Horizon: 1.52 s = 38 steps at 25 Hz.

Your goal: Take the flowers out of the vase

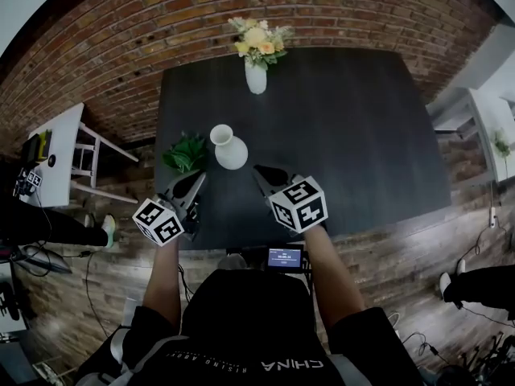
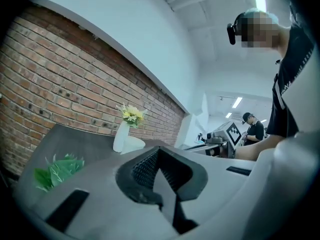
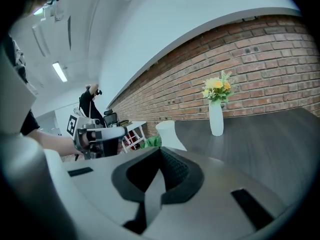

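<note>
A tall white vase [image 1: 256, 77] with yellow flowers [image 1: 259, 39] stands at the far edge of the dark table [image 1: 362, 135]. The vase also shows in the left gripper view [image 2: 120, 136] and the right gripper view [image 3: 216, 118]. Nearer me stands an empty squat white vase [image 1: 229, 149], with a bunch of green leaves [image 1: 187, 153] lying to its left. My left gripper [image 1: 191, 185] is near the front edge, just short of the leaves, shut and empty. My right gripper [image 1: 264, 174] hovers to the right of the squat vase, jaws also shut on nothing [image 3: 160, 154].
A brick wall [image 1: 121, 39] runs behind the table. A white side table [image 1: 60, 147] with small items stands at the left. A small screen device [image 1: 284, 257] sits at the table's near edge. Another person [image 2: 254, 129] stands in the background.
</note>
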Available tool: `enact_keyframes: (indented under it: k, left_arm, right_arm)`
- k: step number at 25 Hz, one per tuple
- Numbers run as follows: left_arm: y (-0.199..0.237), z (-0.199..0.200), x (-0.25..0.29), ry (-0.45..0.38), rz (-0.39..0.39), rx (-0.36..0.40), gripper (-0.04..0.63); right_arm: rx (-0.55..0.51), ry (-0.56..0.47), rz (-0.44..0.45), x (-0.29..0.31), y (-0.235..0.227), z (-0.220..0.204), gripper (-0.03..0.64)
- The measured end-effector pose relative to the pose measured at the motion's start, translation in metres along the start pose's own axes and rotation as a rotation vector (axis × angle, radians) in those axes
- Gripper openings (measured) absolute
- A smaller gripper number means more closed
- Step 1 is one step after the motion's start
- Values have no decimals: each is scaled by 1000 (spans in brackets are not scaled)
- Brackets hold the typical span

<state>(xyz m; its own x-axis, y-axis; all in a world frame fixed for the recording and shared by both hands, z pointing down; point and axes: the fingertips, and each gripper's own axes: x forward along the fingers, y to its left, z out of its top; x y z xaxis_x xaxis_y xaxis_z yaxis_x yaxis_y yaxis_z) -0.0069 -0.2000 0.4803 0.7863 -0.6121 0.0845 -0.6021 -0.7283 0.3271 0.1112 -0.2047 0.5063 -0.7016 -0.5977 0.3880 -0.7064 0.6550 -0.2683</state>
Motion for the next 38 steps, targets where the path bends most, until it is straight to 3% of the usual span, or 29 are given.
enact_keyframes:
  k: [6, 12, 17, 26, 38]
  left_arm:
    - [-19, -15, -4, 3, -17, -30, 3]
    - [-26, -15, -25, 11, -58, 19, 3]
    - [-31, -20, -70, 32, -79, 72, 3]
    - [-41, -58, -143, 55, -91, 24, 3]
    - [-64, -54, -135, 53, -87, 45, 3]
  right_arm:
    - [-32, 19, -10, -8, 7, -15, 6]
    - [-34, 11, -72, -17, 30, -25, 6]
    - [-31, -12, -138, -20, 74, -34, 6]
    - [-11, 11, -205, -31, 148, -74, 6]
    - [2, -35, -195, -61, 146, -66, 6]
